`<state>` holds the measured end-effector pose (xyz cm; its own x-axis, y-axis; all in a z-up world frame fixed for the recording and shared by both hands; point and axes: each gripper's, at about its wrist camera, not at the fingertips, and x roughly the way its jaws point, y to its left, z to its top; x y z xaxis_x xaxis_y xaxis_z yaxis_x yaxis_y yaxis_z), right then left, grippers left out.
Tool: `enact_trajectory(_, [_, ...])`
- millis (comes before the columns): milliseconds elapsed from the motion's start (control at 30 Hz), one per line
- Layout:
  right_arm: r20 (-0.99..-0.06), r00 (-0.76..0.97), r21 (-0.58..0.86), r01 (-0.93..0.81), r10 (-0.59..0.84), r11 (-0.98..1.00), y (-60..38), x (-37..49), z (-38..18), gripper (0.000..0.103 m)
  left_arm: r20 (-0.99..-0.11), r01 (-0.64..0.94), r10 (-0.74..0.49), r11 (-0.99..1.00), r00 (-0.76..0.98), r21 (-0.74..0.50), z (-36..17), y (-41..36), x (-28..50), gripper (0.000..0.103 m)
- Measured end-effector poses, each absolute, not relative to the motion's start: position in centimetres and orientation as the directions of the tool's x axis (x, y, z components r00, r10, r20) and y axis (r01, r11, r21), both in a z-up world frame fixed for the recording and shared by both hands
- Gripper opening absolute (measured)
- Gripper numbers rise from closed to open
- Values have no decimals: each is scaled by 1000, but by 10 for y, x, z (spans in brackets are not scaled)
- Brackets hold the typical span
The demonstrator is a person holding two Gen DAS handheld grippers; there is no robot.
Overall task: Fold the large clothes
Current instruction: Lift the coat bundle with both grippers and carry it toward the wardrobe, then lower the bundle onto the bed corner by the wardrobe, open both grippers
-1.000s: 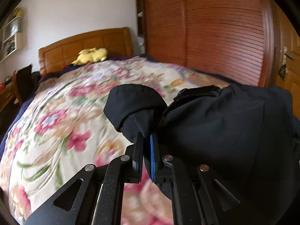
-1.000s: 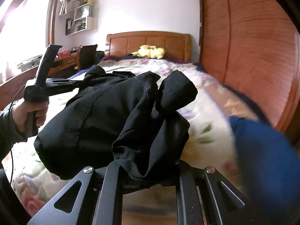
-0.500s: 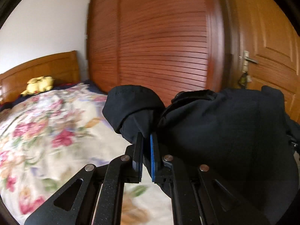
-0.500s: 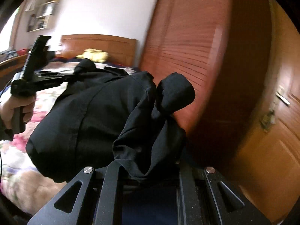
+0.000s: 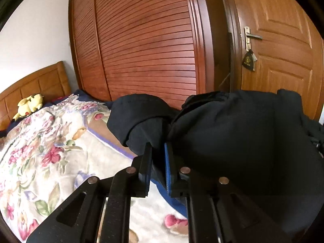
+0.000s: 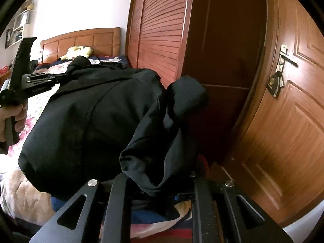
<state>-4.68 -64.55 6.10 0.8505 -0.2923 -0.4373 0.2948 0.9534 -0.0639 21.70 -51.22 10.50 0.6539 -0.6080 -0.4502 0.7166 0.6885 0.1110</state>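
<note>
Left wrist view shows the left hand-held gripper [image 5: 158, 147] with its jaws nearly together, pinching a fold of the black jacket [image 5: 239, 133]; those jaws have just been easing slightly wider, with the cloth between them and the blue pad [image 5: 167, 168] of one finger showing beside the fabric. A bunched cuff or sleeve end bulges just left of the fingers, and the bulk of the jacket hangs to the right, lifted above the bed's near corner. Below it lies the floral quilt [image 5: 46, 154], which covers the bed up to the wooden headboard [image 5: 34, 83]. A yellow plush toy [image 5: 29, 105] rests at the head of the bed, against the headboard. Beyond the bed's far edge stands a slatted wardrobe [image 5: 145, 46], and beside it a panelled wooden door [image 5: 283, 50] with a metal door handle [image 5: 251, 36] from which a small dark pouch [image 5: 248, 60] hangs.

Right wrist view has the right hand-held gripper [image 6: 160, 190] buried under a thick fold of the same jacket; its fingertips are hidden by cloth, so whether they clamp it cannot be told. Across the jacket, a hand [image 6: 12, 119] grips the handle of the left gripper.
</note>
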Motion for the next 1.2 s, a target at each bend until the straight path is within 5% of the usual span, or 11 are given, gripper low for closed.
enact_trajectory(100, [-445, 842, -63, 310, -305, 949, -658, -35, 58, 29, -484, 711, -586, 693, 650, 116, 98, -513, 220, 19])
enact_trajectory(167, [-434, 824, -85, 364, -363, 928, -658, -33, 56, 52, -493, 713, -585, 692, 644, 109, 95, -509, 221, 26])
enact_trajectory(333, [-350, 824, -105, 438, -445, 893, -642, -51, 75, 59, -497, 739, -614, 668, 613, 86, 97, -497, 217, 53])
enact_trajectory(400, [-286, 836, -113, 456, -468, 883, -629, -58, 89, 61, -493, 742, -622, 666, 609, 76, 99, -489, 214, 70])
enact_trajectory(567, [-259, 880, -108, 382, -398, 918, -598, -43, 110, 61, -479, 756, -646, 652, 594, 59, 103, -452, 198, 83])
enact_trajectory(933, [-417, 867, -44, 281, -274, 959, -595, 14, 72, 61, -479, 710, -608, 702, 633, 48, 98, -330, 159, 99])
enact_trajectory(1200, [-386, 859, -79, 334, -338, 939, -566, -10, 105, 61, -448, 626, -545, 778, 709, 44, 103, -237, 128, 102])
